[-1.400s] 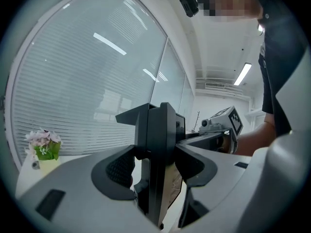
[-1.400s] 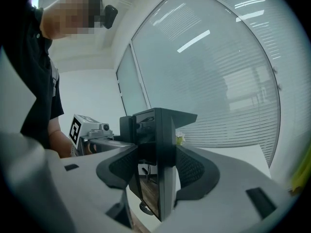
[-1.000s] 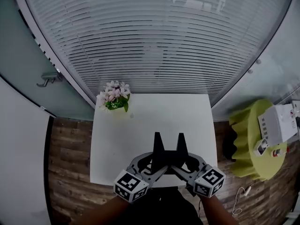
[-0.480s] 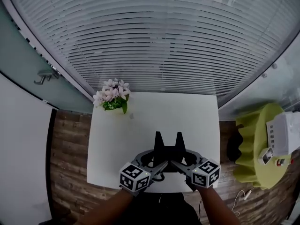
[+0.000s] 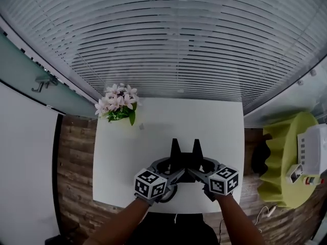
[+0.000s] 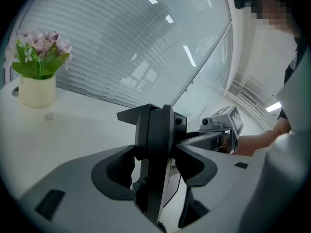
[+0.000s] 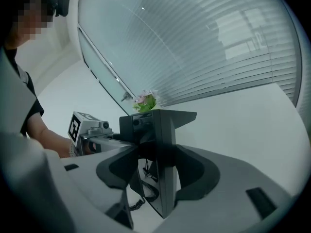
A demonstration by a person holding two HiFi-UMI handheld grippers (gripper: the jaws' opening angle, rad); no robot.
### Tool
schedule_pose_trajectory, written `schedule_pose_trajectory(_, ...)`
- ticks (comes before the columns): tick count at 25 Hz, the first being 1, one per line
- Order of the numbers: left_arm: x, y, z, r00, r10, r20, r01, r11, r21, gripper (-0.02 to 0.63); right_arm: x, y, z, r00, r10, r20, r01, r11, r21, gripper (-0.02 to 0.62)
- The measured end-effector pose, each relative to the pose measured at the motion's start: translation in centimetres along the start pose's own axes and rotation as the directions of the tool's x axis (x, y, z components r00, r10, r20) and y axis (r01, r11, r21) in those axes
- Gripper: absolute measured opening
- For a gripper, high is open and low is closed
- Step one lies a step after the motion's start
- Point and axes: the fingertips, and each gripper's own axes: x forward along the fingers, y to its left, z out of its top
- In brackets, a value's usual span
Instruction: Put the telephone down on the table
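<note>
The black telephone (image 5: 185,156) is held upright between both grippers, over the near half of the white table (image 5: 214,121). My left gripper (image 5: 174,171) is shut on its left side and my right gripper (image 5: 196,171) on its right side. In the left gripper view the telephone (image 6: 155,140) fills the gap between the jaws of the left gripper (image 6: 156,157). The right gripper view shows the telephone (image 7: 161,140) clamped in the right gripper (image 7: 161,157), with a coiled cord (image 7: 130,204) hanging below. I cannot tell whether its base touches the table.
A pot of pink flowers (image 5: 118,106) stands at the table's far left corner, with a small object (image 5: 141,127) beside it. Window blinds (image 5: 179,40) rise behind the table. A yellow-green round stand (image 5: 278,160) carrying a white device (image 5: 314,152) sits to the right, on the wooden floor (image 5: 74,157).
Both grippers and the telephone now sit further in over the table from its near edge. The grip on the telephone has not changed.
</note>
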Motion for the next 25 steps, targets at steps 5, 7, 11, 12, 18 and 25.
schedule_pose_trajectory(5,1.4,1.4,0.3,1.000,0.005,0.003,-0.005,1.000,-0.015,0.255,1.0,-1.7,0.4,1.000,0.003,-0.007,-0.002,1.000,0.025,0.256)
schedule_pose_trajectory(7,1.9,2.1,0.4,1.000,0.010,0.000,-0.010,1.000,-0.014,0.255,1.6,-2.4,0.4,1.000,0.005,-0.007,-0.004,0.999,0.041,0.256)
schedule_pose_trajectory(11,2.9,3.5,0.7,1.000,0.015,-0.001,-0.015,0.999,-0.029,0.255,2.6,-3.8,0.8,1.000,0.011,0.000,-0.011,0.997,0.079,0.256)
schedule_pose_trajectory(12,3.2,3.8,0.8,1.000,0.013,0.001,-0.013,0.999,-0.038,0.255,2.8,-4.1,0.9,1.000,0.012,0.003,-0.012,0.996,0.088,0.256)
schedule_pose_trajectory(18,4.4,5.0,1.1,1.000,0.013,0.015,-0.011,0.997,-0.078,0.255,3.7,-5.6,1.2,1.000,0.023,0.016,-0.025,0.990,0.141,0.256)
schedule_pose_trajectory(25,5.4,6.4,0.8,1.000,0.011,0.018,-0.009,0.992,-0.123,0.256,4.7,-7.0,1.0,0.999,0.023,0.022,-0.027,0.981,0.190,0.256)
